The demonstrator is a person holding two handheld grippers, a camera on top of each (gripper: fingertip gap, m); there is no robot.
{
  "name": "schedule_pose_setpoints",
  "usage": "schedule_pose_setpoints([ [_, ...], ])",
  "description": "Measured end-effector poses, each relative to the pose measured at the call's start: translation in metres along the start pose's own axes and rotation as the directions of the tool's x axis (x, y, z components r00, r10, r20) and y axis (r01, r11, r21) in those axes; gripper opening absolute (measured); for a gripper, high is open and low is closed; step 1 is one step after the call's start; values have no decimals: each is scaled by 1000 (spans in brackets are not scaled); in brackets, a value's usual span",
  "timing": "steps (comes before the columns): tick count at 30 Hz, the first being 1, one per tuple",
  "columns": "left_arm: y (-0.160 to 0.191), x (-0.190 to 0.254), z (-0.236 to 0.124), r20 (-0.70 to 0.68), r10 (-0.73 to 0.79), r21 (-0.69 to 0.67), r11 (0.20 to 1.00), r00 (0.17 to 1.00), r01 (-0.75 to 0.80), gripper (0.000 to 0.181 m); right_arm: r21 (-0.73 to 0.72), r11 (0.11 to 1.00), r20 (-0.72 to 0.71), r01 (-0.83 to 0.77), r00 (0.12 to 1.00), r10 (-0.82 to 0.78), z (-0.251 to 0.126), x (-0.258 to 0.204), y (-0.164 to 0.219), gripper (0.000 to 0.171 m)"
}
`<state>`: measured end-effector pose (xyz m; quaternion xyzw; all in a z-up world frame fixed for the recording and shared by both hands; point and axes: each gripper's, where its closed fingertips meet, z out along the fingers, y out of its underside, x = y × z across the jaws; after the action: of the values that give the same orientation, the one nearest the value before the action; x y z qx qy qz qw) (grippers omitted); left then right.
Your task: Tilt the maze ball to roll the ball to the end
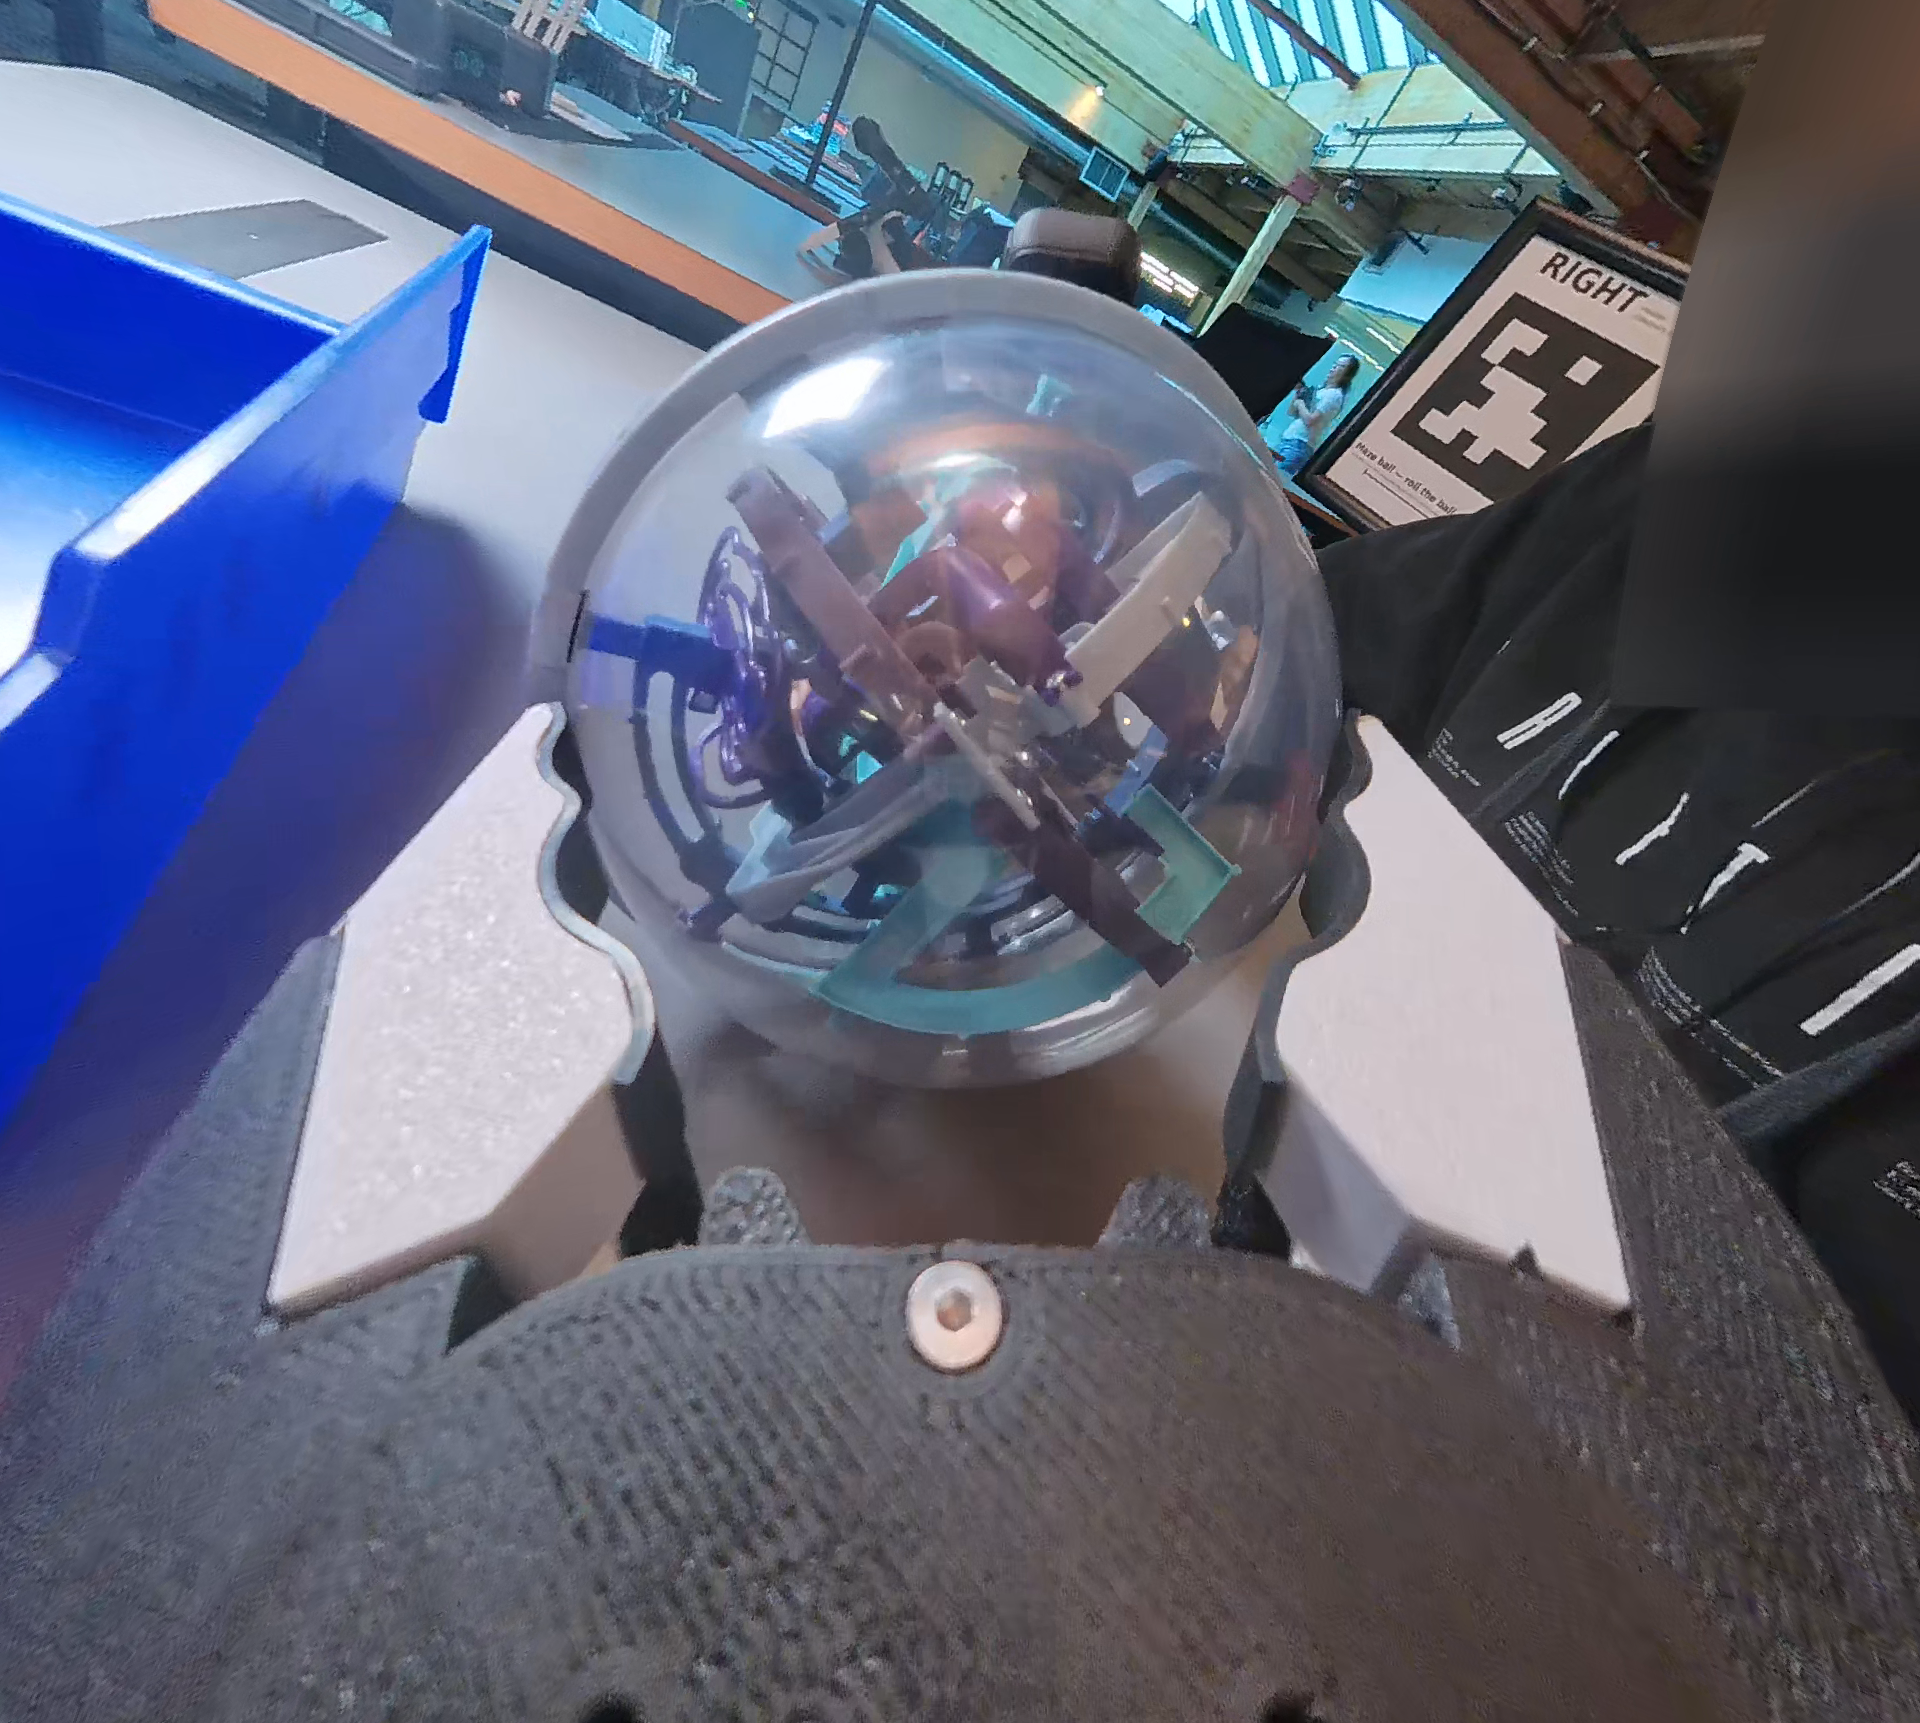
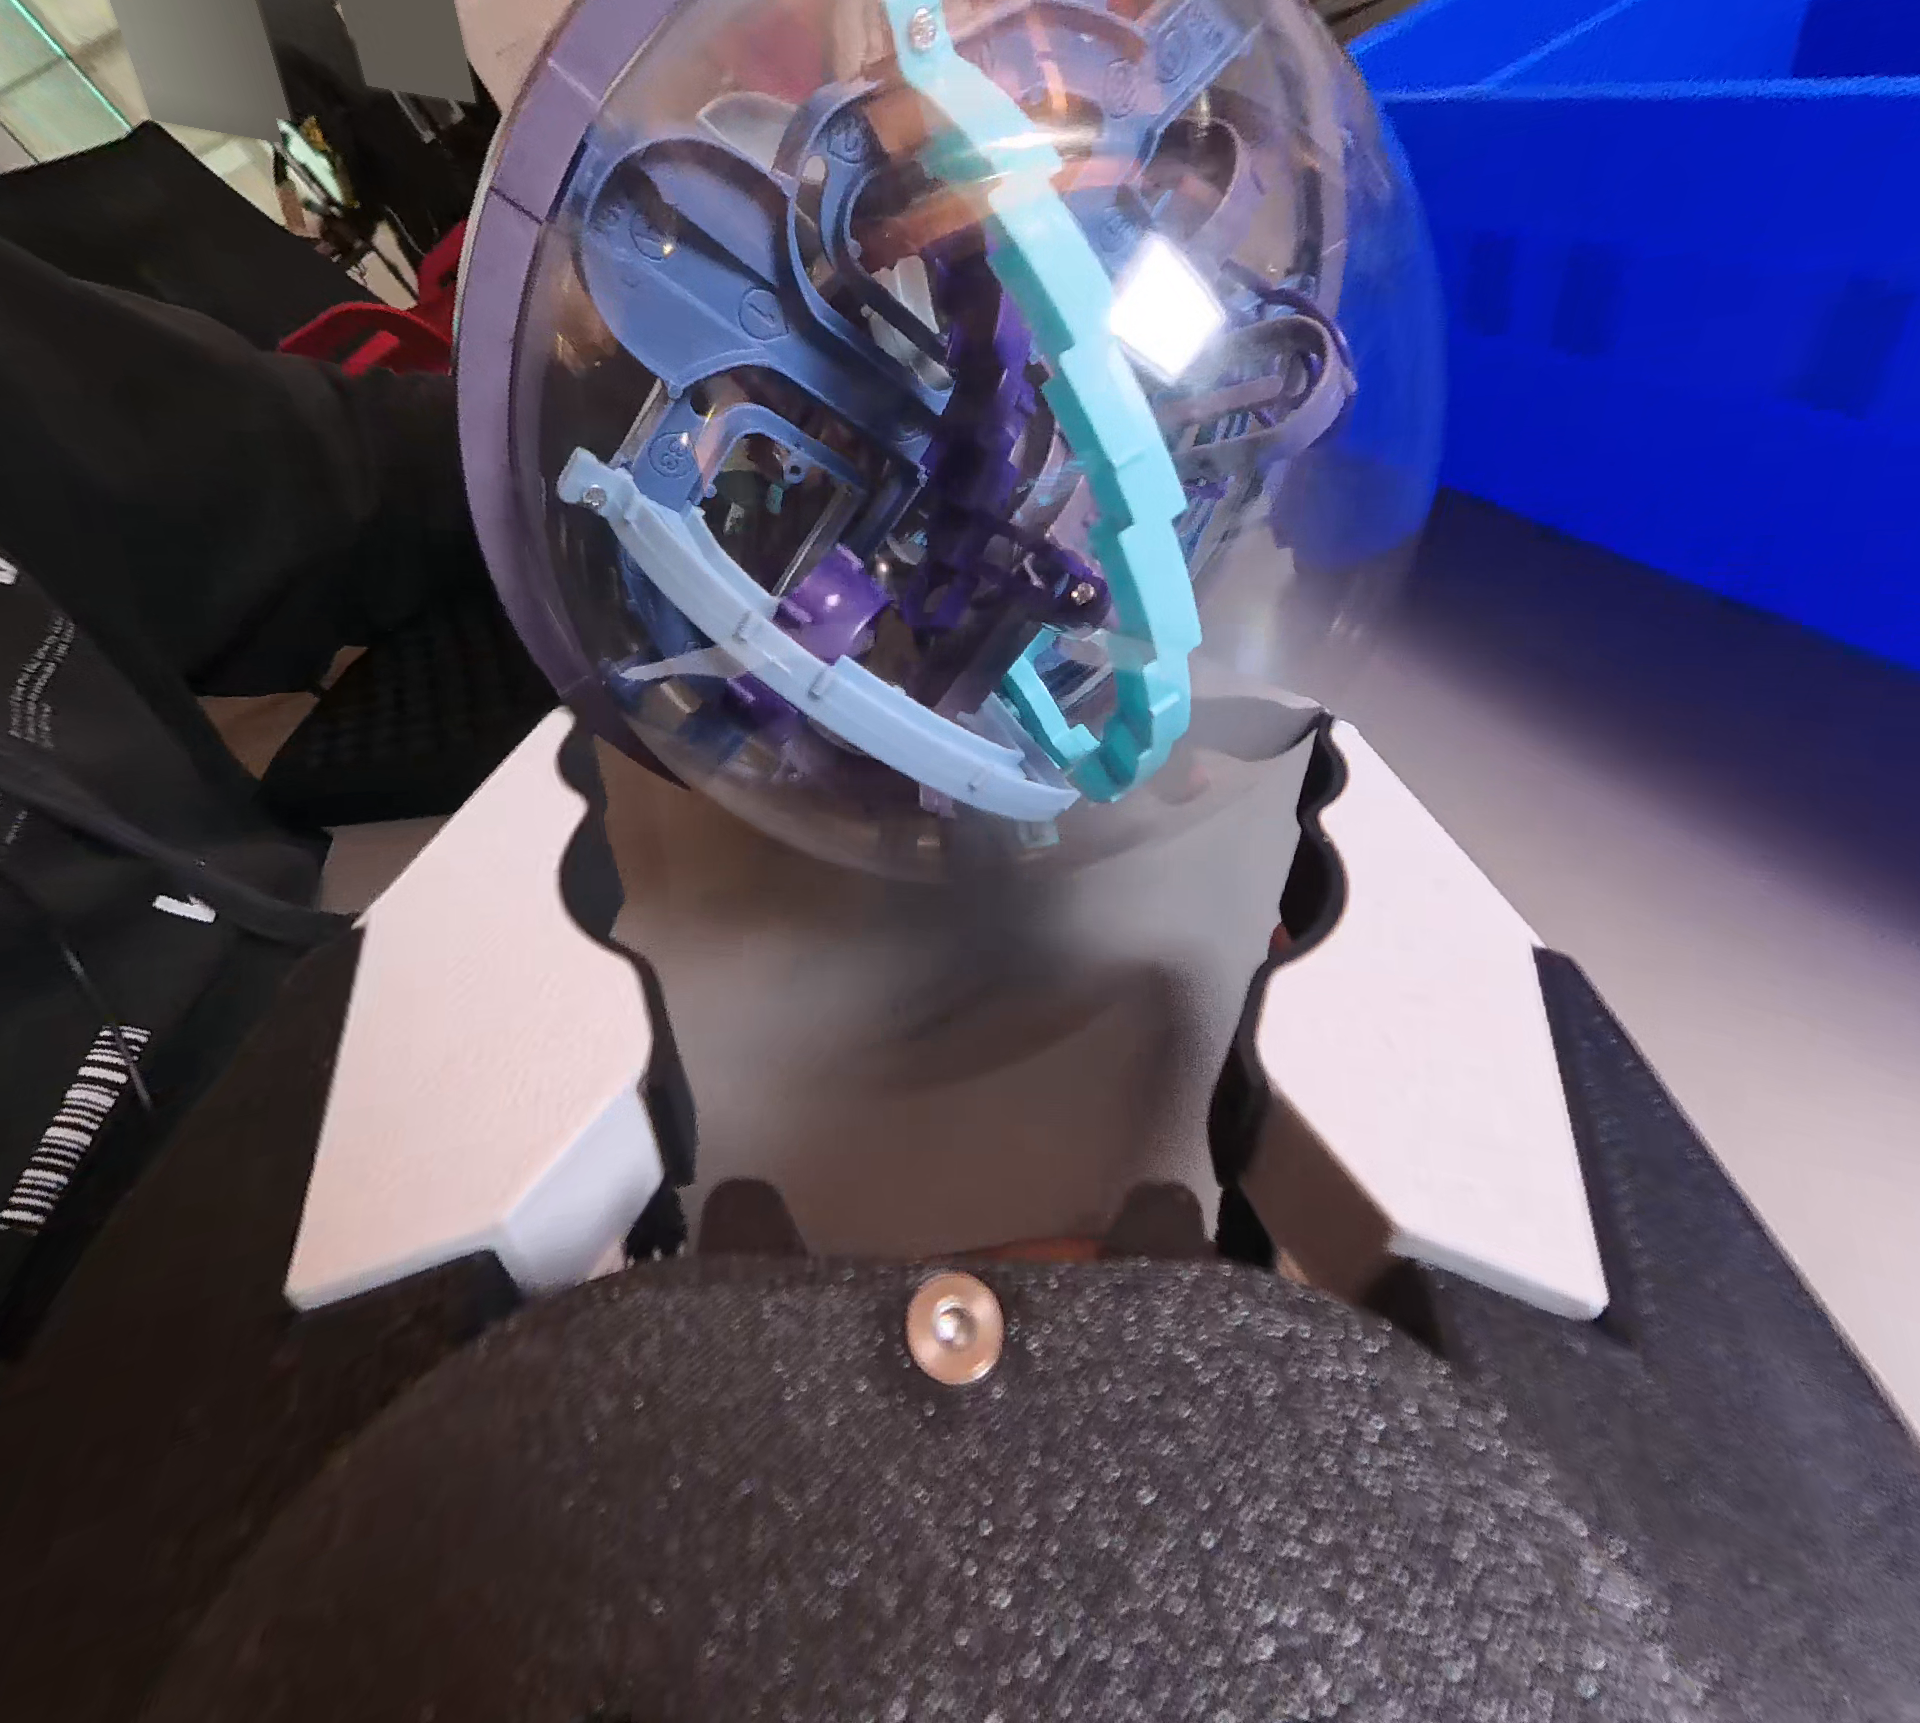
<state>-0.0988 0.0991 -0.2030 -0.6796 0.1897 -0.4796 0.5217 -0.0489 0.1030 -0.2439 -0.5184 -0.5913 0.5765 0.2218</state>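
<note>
Spreading wide, the left claw [image 1: 951, 884] has its two white fingers [image 1: 457, 977] with wavy black pads pressed against either side of the clear plastic maze ball [image 1: 935, 686], a see-through sphere ringed by a grey band and packed with purple, teal, brown and white tracks. That sphere sits right between the fingertips, lifted above the pale grey counter [image 1: 208, 146]. The right claw [image 2: 951, 832] is spread about as wide, yet the same maze ball [image 2: 914, 343] sits just ahead of its tips, its lower curve dipping between them; whether the pads touch it I cannot tell. From this side, blue, turquoise and violet tracks show through the shell, and I cannot pick out the little ball inside. A big blue plastic bin [image 1: 208, 551] stands on the counter just left of the left claw and to the right of the right claw [image 2: 1683, 271]; nothing of its contents is visible. A black sleeve [image 1: 1621, 738] lies right of the left claw.
</note>
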Motion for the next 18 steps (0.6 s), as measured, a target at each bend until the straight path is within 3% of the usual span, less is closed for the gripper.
schedule_pose_setpoints([
  [18, -9, 17, -5, -41, 118, 19, 993, 992, -117, 137, 52, 991, -76, 120, 990, -116, 4, -10, -10, 126],
])
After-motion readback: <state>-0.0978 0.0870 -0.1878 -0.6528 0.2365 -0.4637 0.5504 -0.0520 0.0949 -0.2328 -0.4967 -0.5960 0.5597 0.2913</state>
